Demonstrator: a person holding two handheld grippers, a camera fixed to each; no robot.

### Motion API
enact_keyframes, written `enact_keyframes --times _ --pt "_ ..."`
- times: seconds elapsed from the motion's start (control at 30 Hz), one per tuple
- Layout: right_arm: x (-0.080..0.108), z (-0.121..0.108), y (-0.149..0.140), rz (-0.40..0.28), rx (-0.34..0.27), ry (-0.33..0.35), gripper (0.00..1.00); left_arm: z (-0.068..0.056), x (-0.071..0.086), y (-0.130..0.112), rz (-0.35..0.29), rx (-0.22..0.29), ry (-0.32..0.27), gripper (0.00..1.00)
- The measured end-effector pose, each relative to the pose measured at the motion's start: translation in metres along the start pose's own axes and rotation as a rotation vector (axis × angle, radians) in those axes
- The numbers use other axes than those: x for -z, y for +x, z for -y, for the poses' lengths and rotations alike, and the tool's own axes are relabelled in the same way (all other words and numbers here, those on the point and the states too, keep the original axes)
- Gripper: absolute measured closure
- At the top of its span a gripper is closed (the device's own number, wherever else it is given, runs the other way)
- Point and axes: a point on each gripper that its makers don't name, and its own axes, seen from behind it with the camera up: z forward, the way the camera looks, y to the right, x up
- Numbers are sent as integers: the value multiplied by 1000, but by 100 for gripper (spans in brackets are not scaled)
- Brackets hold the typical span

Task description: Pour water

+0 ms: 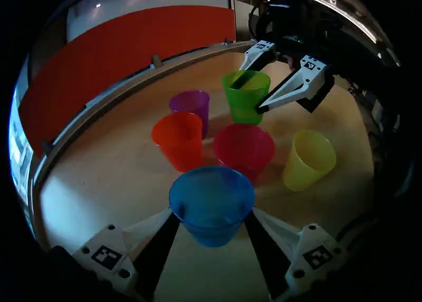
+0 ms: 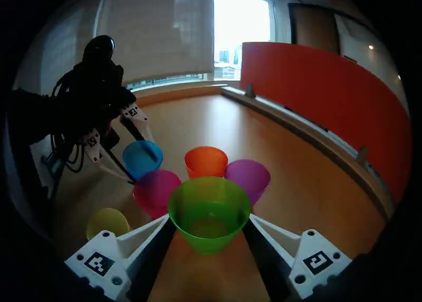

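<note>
- Left gripper [image 1: 212, 213] clamped on blue cup [image 1: 211, 196], upright
- Right gripper [image 2: 209, 217] clamped on green cup [image 2: 209, 209], upright
- Red cup [image 1: 243, 149], orange cup [image 1: 178, 138], purple cup [image 1: 190, 104], yellow cup [image 1: 310, 159] stand between them on wooden table [image 1: 116, 164]

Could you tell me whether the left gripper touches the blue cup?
Touching: the left gripper view shows both fingers pressing the blue cup.

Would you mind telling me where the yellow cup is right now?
In the left gripper view, the yellow cup stands right of the red cup.
</note>
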Motion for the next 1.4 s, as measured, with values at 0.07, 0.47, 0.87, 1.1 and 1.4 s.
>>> enact_keyframes --times 0.07,0.47,0.87,1.1,1.4 --pt "-1 0 -1 2 -1 0 12 0 -1 -1 -2 -3 0 18" --pt "-7 0 -4 12 6 -3 12 -3 -2 -8 -11 0 -1 18" --pt "-12 3 -10 30 11 5 12 -6 0 -15 -7 8 -10 18" --pt "-15 5 -17 48 17 8 12 -6 -1 -22 4 13 -12 19" --pt "-18 7 -26 71 20 10 12 -8 -1 -27 18 16 -17 18"
